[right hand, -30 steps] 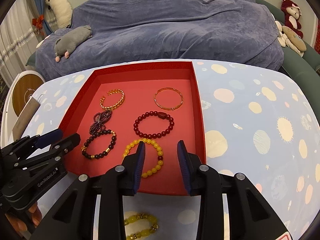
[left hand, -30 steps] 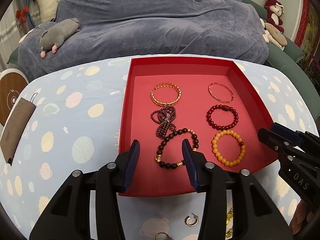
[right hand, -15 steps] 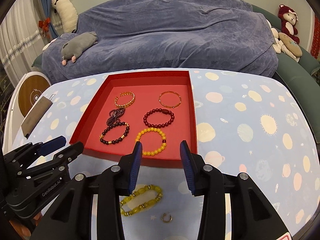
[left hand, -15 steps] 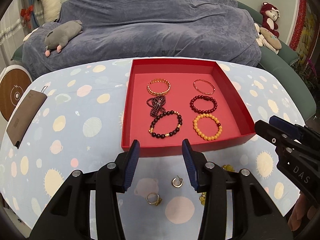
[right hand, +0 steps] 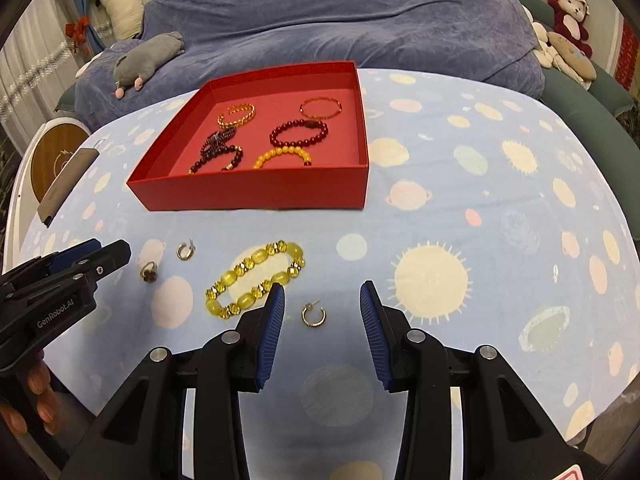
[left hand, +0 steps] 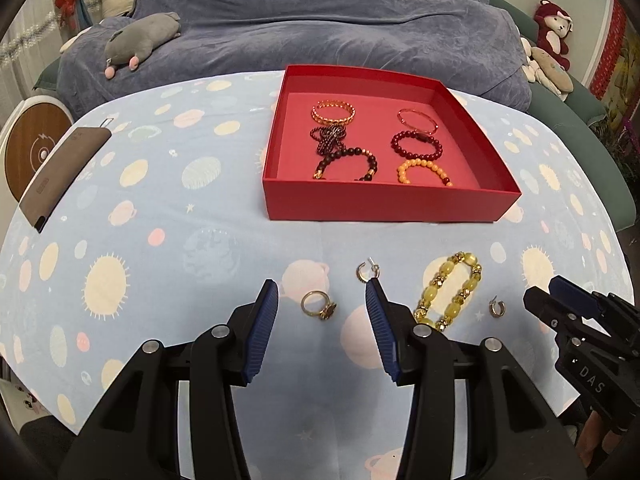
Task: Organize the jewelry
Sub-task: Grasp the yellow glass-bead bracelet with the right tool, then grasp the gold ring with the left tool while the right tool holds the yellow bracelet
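**Black tongs with blue ribbed pads**

The left tongs are black moulded plastic, each finger lined with a ribbed dark-blue pad and fixed by round silver screws. The right tongs are built alike: black frame, blue grooved pads, silver screw heads. From the side, the left body carries white "GenRobot.AI" lettering, while the right body shows white letters "DAS". Fingers wrap the left handle.
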